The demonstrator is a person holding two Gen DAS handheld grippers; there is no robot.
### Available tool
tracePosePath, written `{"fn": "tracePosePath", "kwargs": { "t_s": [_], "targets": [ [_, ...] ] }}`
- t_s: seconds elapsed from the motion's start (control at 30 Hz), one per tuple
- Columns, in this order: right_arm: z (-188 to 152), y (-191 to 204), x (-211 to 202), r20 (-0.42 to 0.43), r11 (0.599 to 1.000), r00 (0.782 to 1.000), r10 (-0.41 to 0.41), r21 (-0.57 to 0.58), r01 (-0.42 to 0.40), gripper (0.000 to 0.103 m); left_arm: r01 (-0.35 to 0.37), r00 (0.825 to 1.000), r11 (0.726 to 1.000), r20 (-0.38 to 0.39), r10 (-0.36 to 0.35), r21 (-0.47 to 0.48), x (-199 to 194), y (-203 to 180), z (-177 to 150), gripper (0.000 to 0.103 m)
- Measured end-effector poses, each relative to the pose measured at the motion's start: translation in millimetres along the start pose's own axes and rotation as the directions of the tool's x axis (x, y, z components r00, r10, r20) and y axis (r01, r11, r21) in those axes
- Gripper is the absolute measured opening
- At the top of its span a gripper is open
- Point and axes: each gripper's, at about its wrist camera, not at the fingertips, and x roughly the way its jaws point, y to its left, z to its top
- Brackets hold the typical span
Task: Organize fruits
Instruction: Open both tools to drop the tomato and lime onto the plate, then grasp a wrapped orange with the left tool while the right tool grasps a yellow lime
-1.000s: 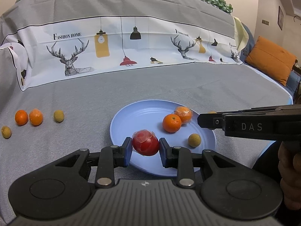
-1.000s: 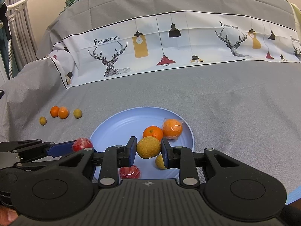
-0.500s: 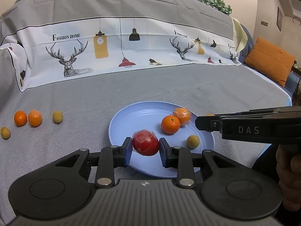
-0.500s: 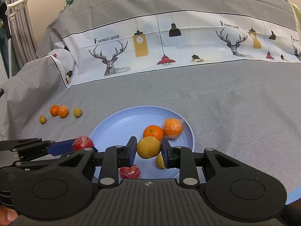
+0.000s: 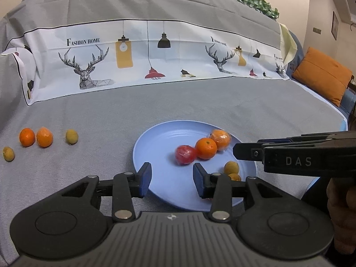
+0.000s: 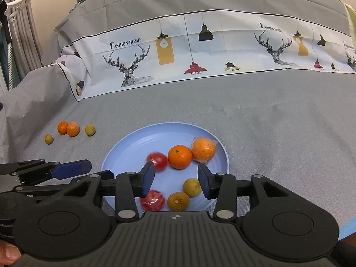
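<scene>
Both hand-held grippers hover over the round light-blue plate (image 6: pixel 222 155) on the grey cloth surface (image 6: pixel 278 122). The left hand-held gripper (image 5: pixel 172 179) and the right hand-held gripper (image 6: pixel 175 179) have just been opening and now stand spread, pinching nothing. Red, orange and yellow fruits lie on the plate. Four small loose fruits (image 5: pixel 44 136) sit well apart to the left.

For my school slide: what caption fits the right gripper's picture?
Open right gripper over a blue plate holding six fruits.
</scene>
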Motion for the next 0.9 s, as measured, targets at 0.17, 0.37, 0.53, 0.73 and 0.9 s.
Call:
{"fn": "tracePosePath", "kwargs": {
  "t_s": [0.17,0.37,0.53,0.73,0.9],
  "targets": [
    [0,0,-1,0.002,1.000,1.000,-0.004,-0.005,0.004,0.045,-0.016,1.000,1.000,0.002,0.016,-0.007,-1,1,0,0.042],
    [0,0,-4,0.026,1.000,1.000,-0.014,-0.007,0.014,0.043,-0.042,0.999,0.999,0.017,0.043,-0.028,-3,10,4,0.014],
    [2,2,-9,0.051,1.000,0.999,0.000,-0.005,0.000,0.018,-0.097,0.993,0.990,0.054,0.102,-0.103,-8,34,13,0.011],
    [10,13,-18,0.082,0.999,0.996,0.022,-0.027,-0.019,0.017,-0.195,0.970,0.960,0.106,0.219,-0.200,-16,75,28,0.011],
    [16,27,-23,0.097,0.997,0.994,0.048,-0.059,-0.042,0.011,-0.237,0.955,0.947,0.127,0.268,-0.215,-14,93,36,0.011]
  ]
}}
